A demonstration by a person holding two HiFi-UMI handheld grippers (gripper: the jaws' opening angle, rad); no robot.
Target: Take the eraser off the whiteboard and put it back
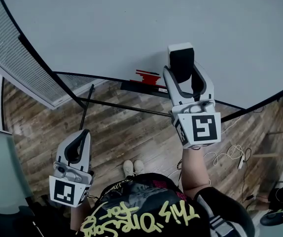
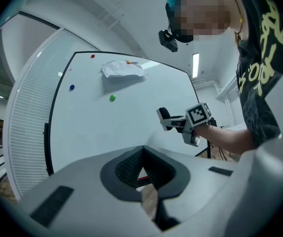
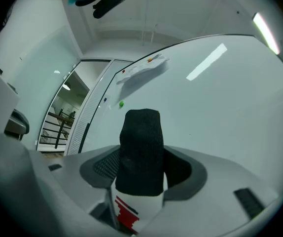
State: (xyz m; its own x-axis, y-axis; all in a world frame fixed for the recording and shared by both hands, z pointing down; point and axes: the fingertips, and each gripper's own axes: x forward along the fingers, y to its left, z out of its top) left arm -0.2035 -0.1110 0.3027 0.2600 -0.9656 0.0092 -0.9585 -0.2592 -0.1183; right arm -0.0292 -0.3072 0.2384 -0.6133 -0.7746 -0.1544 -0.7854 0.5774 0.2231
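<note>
The eraser [image 1: 181,58], a white block with black felt and red print, sits between the jaws of my right gripper [image 1: 182,75], which is shut on it. It is held up in front of the lower part of the whiteboard [image 1: 181,14]; whether it touches the board I cannot tell. The right gripper view shows the eraser [image 3: 140,152] standing on end in my right gripper [image 3: 141,168]. My left gripper [image 1: 85,135] hangs low at the left over the floor, shut on nothing. In its own view the left gripper [image 2: 142,154] faces the board, with the eraser [image 2: 162,115] in the distance.
A crumpled paper [image 2: 123,69] and green [image 2: 112,98], blue [image 2: 72,87] and red [image 2: 92,56] magnets are stuck on the board. Red items [image 1: 146,77] lie on the board's tray. Black stand bars [image 1: 122,105] cross the wooden floor; cables [image 1: 230,154] lie at the right.
</note>
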